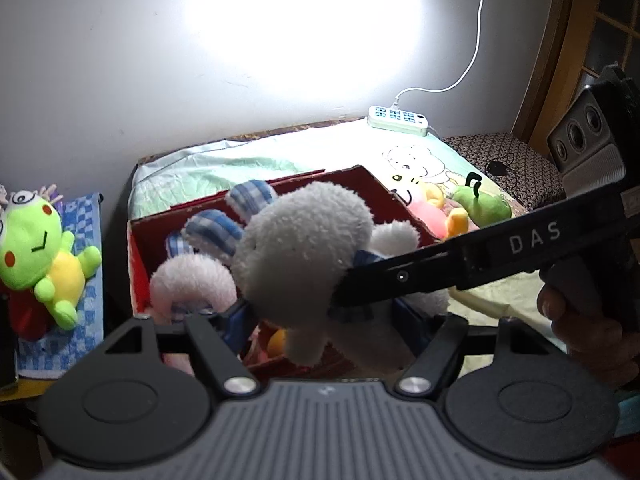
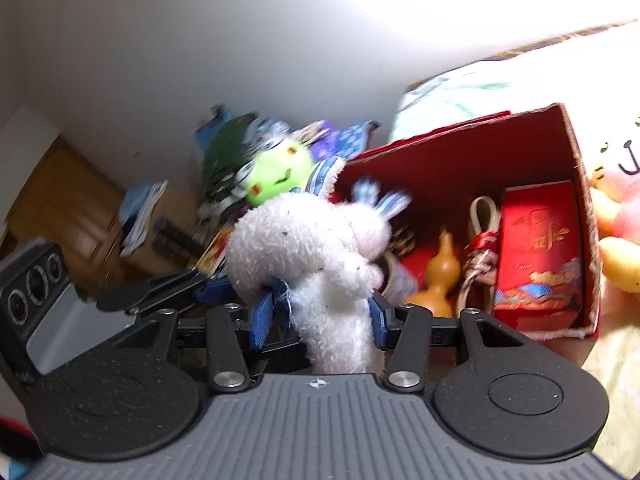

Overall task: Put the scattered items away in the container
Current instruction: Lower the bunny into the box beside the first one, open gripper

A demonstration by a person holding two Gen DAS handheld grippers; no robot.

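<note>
A white plush rabbit point(image 1: 304, 240) with blue checked ears hangs over the near edge of the red cardboard box point(image 1: 148, 256). My left gripper point(image 1: 326, 316) is shut on its lower body, blue pads on either side. My right gripper point(image 1: 352, 284) reaches in from the right and bites into the same toy. In the right wrist view the rabbit point(image 2: 304, 240) is squeezed between my right gripper's point(image 2: 320, 316) blue pads, and the left gripper point(image 2: 212, 292) touches it from the left. The open box point(image 2: 460, 160) holds a gourd point(image 2: 438, 280), a red packet point(image 2: 540, 252) and a knotted cord point(image 2: 482, 252).
A green frog plush point(image 1: 40, 248) lies on a blue checked towel point(image 1: 86, 216) left of the box. On the bed right of the box lie a pink and yellow plush point(image 1: 436, 208) and a green plush point(image 1: 482, 204). A power strip point(image 1: 396, 120) sits by the wall. A hand point(image 1: 580, 320) holds the right gripper.
</note>
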